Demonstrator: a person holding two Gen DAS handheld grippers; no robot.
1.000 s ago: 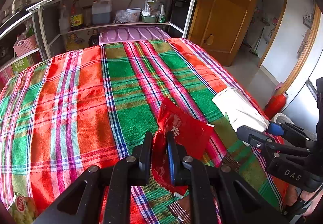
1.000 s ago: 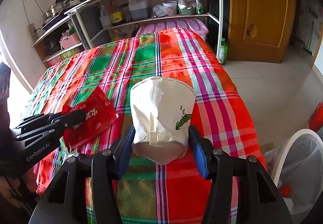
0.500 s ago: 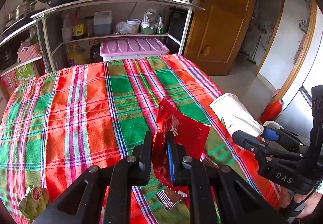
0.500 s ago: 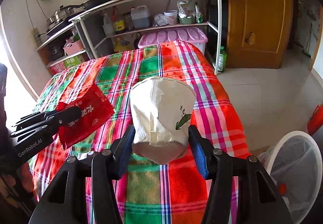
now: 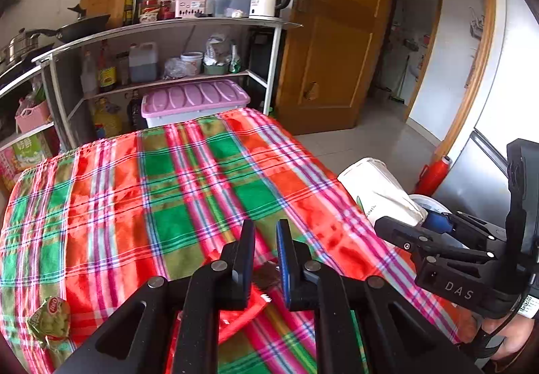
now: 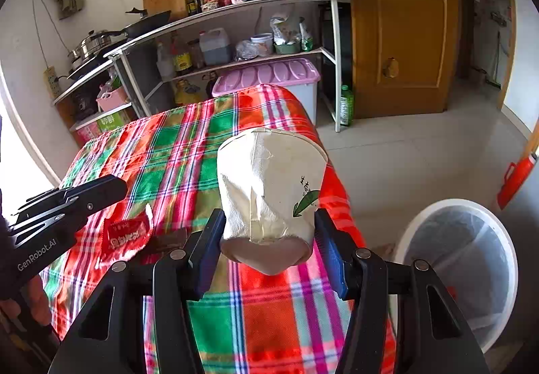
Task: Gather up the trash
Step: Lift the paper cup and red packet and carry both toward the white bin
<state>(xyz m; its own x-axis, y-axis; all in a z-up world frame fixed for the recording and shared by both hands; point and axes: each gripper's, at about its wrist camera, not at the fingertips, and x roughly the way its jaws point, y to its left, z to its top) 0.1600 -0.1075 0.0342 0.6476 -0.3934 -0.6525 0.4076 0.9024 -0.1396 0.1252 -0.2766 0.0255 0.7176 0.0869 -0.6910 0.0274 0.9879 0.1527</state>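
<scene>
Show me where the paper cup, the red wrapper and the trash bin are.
paper cup [image 6: 269,192]: right wrist view, middle of its crumpled side.
red wrapper [image 6: 126,236]: right wrist view, centre of its printed face.
trash bin [image 6: 453,204]: right wrist view, far white rim.

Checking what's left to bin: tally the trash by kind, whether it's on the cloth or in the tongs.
paper cup: 1
red wrapper: 1
brown wrapper: 1
green snack packet: 1
Total: 4
</scene>
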